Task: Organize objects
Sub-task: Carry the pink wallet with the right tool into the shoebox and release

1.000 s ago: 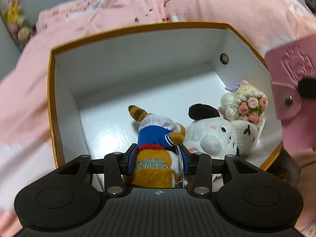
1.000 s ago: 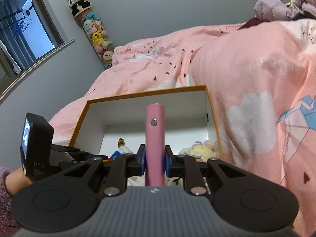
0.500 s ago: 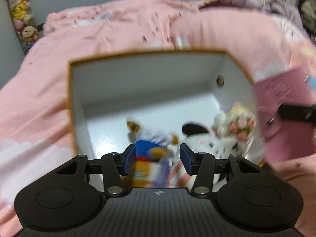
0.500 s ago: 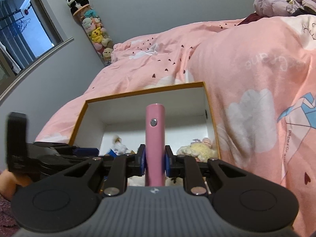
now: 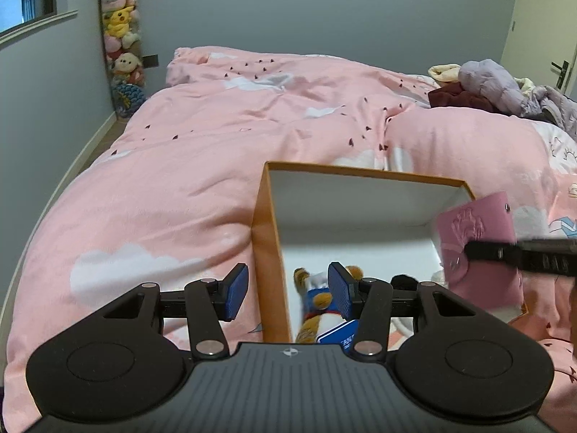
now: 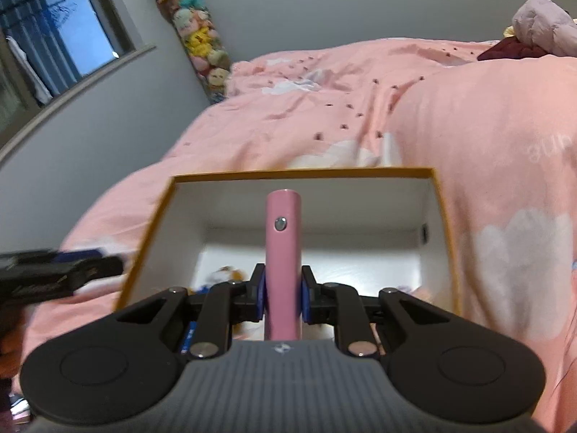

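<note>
A flat pink snap-buttoned case (image 6: 283, 263) stands edge-on above the orange-rimmed white box (image 6: 441, 216) holding plush toys (image 5: 317, 299).

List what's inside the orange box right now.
Inside the orange box: a brown plush in a blue outfit, plus a black-and-white plush mostly hidden by the left gripper. The right side is covered by the pink wallet.

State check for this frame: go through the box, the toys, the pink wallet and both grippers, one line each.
Box: open, no lid, on the pink duvet.
Tiger plush: inside the box, released.
Pink wallet: snapped shut, gripped upright over the box.
Left gripper: open, nothing between the pads, straddling the box's left wall.
Right gripper: shut on the pink wallet.
Door: closed.
</note>
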Tool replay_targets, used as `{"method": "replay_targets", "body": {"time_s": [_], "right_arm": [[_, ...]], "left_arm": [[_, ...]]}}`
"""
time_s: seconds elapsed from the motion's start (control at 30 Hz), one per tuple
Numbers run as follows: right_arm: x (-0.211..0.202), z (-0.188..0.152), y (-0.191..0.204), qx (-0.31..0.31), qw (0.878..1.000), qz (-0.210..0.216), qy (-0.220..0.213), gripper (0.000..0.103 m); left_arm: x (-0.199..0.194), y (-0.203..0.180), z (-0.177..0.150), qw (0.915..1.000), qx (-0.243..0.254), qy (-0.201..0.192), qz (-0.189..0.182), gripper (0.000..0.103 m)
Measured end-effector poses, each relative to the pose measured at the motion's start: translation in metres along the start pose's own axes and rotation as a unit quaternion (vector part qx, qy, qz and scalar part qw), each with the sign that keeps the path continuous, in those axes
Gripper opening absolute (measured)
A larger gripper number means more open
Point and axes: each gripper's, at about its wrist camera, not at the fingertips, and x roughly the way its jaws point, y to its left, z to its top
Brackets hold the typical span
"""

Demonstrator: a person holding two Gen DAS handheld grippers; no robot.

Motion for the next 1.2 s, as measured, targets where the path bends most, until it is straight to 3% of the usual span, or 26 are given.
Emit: {"method": "replay_targets", "body": {"time_s": [0.2, 0.4, 0.7, 0.83, 1.2], "right_arm": [[0.036, 0.026, -0.035, -0.043, 0.996, -0.073, 0.015, 0.020], [0.073, 0.036, -0.053, -0.072, 0.993, -0.093, 0.018, 0.020], [0.099, 0.018, -0.042, -0.136, 0.979, -0.135, 0.076, 0.019], [0.098, 0.017, -0.046, -0.135, 0.977, -0.136, 0.095, 0.019], [0.104, 0.031, -0.049, -0.064, 0.984, -0.148, 0.078, 0.021]], "left_arm": [[0.010, 0.008, -0.006, 0.9998, -0.017, 0.009, -0.003, 0.057], [0.015, 0.003, -0.008, 0.9998, -0.014, 0.012, -0.008, 0.057], [0.018, 0.002, -0.011, 0.9997, -0.013, 0.020, -0.006, 0.057], [0.022, 0.005, -0.012, 0.9994, -0.025, 0.025, -0.001, 0.057], [0.010, 0.002, -0.009, 0.9993, -0.035, 0.012, 0.004, 0.057]]}}
